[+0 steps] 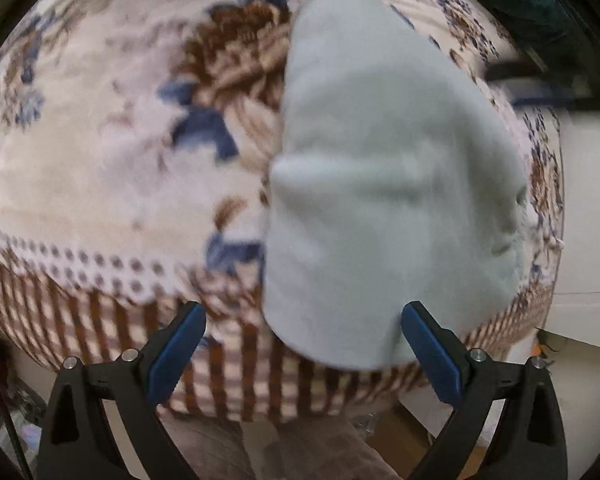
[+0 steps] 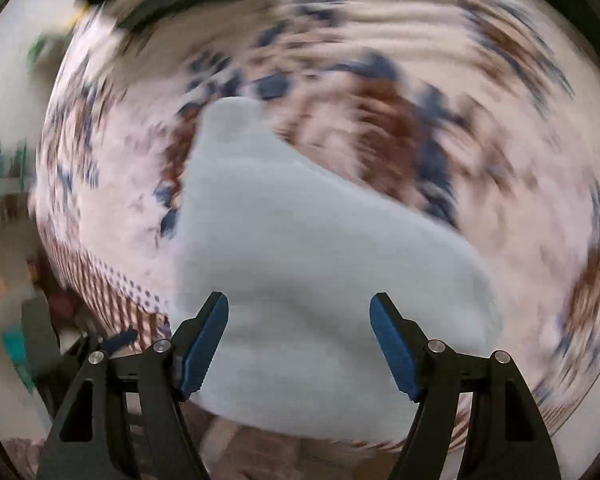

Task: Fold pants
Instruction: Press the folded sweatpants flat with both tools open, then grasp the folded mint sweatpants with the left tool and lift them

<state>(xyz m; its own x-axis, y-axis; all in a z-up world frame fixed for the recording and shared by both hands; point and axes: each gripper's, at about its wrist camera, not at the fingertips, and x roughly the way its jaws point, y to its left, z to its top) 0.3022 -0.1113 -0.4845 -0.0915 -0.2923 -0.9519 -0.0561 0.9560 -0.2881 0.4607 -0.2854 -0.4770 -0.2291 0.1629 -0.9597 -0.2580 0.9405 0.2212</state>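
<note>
A floral blanket covers the surface. The pants lie on it, folded into a narrow white stack. My left gripper and right gripper hover above with jaws wide, empty, clear for the next grasp.

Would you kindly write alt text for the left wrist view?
Pale folded pants lie on a floral blanket, seen from above. The left claw hangs open over their near edge, gripping nothing.
</note>
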